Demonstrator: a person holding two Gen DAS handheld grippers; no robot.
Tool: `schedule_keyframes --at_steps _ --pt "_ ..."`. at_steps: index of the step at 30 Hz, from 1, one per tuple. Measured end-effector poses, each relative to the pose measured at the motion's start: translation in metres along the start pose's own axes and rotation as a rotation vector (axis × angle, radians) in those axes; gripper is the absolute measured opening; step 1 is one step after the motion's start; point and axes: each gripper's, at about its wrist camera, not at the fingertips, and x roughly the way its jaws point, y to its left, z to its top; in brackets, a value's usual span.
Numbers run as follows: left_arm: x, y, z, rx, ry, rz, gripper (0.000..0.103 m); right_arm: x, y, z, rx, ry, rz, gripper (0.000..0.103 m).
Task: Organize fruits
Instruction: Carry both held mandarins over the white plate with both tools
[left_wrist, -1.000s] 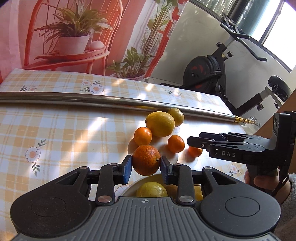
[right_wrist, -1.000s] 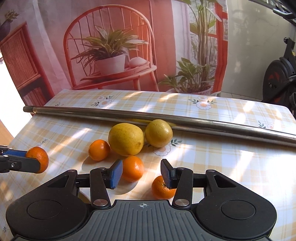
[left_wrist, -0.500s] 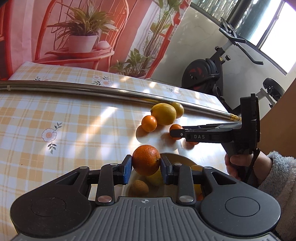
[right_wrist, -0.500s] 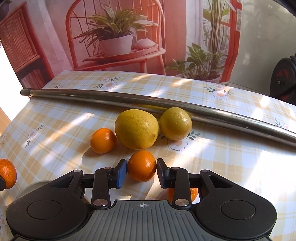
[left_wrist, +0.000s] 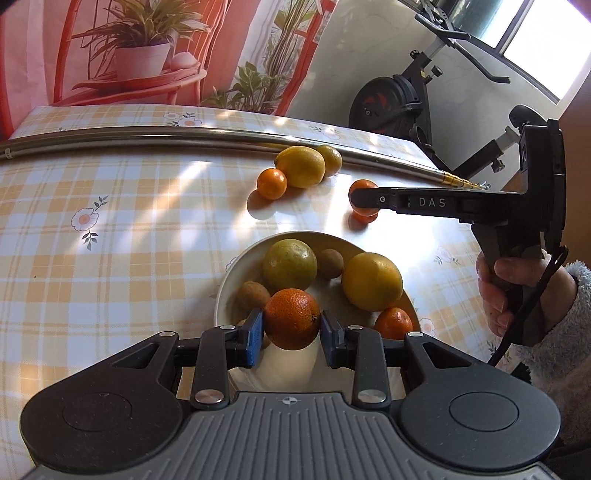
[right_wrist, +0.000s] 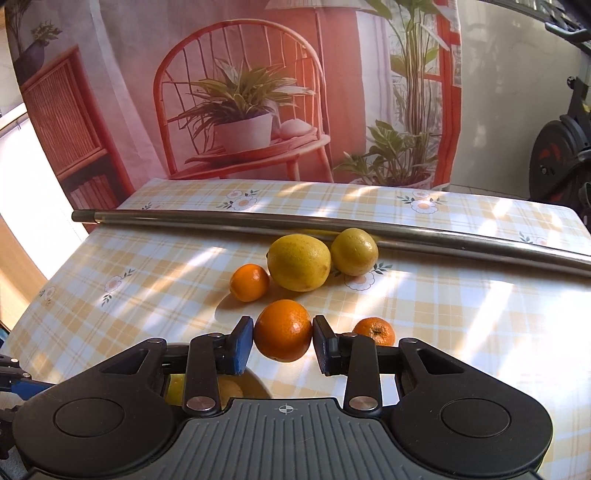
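The orange (left_wrist: 291, 318) sits clamped between the blue pads of the left gripper (left_wrist: 291, 328), held over the near edge of the white bowl (left_wrist: 236, 269). Directly beneath and just beyond it lie the bowl's fruit: two kiwis, two large yellow-green citrus and a small tangerine at the right rim. The release, in my judgement, turns on this: the orange hangs straight above the bowl's near side, where a bare patch shows, so it wants only a short drop, not a sideways shift.

The right gripper (right_wrist: 283, 341) is closed on a second orange (right_wrist: 283, 335), which looks lifted clear of the checked tablecloth (right_wrist: 147, 295); the bowl lies near and to the left of it, its rim showing under the left finger. The left hand's fruit is the nearer to the bowl.

Farther out, a mandarin (right_wrist: 249, 282), a big lemon (right_wrist: 298, 263) and a smaller lemon (right_wrist: 354, 252) rest touching in a row before the steel rod (right_wrist: 258, 218), and another mandarin (right_wrist: 373, 331) lies just right of the right gripper.
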Motion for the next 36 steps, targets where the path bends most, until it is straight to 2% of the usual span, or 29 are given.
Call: schedule_keyframes --at_steps 10,20,28,36 --pt "0.009 -0.004 -0.023 0.068 0.069 0.078 0.034 -0.046 0.021 -0.042 0.055 -0.045 0.049 0.032" --pt "0.026 -0.012 -0.018 0.151 0.055 0.170 0.034 -0.059 0.024 -0.057 0.078 -0.042 0.038 0.032" --pt "0.029 -0.015 -0.018 0.192 0.035 0.175 0.035 -0.053 0.031 -0.055 0.058 -0.036 0.051 0.032" --pt "0.023 -0.010 -0.022 0.153 0.010 0.148 0.035 -0.052 0.038 -0.052 0.044 -0.042 0.049 0.032"
